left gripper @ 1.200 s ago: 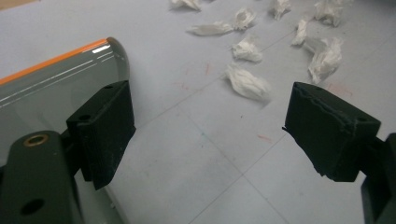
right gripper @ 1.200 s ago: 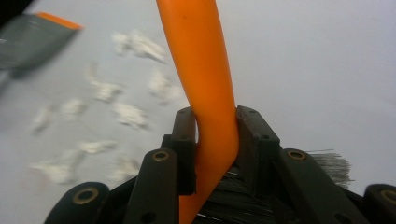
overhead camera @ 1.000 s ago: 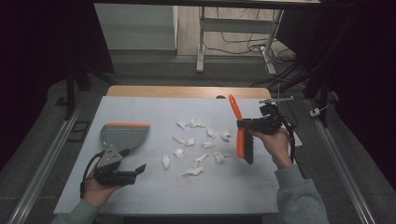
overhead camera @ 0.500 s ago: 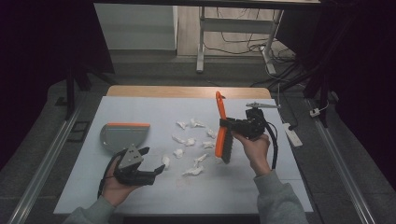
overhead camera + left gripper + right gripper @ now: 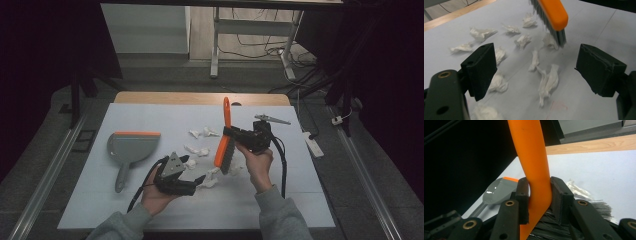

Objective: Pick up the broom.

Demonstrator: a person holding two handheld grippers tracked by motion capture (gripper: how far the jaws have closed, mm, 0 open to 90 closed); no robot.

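Behind right tool (image 5: 537,195), brush (image 5: 534,165) bristles partly hidden, dustpan (image 5: 496,191) perhaps cropped.

**What I Could Not See**

In my right gripper view, the orange brush (image 5: 534,165) ran off the top edge, so its handle end was cut away, and my own jaws covered the place where handle met bristles. The grey dustpan (image 5: 496,191) sat half behind those jaws, its handle lost in the dark at the lower left.

In my left gripper view, the brush (image 5: 554,15) was cropped by the top edge, leaving just its lower end and bristle tips. One paper scrap (image 5: 486,113) lay blurred and clipped at the bottom.

From the high view, my left hand (image 5: 157,195) hid part of the surface (image 5: 300,200) beneath it, and the scraps (image 5: 200,150) were too small to count surely.
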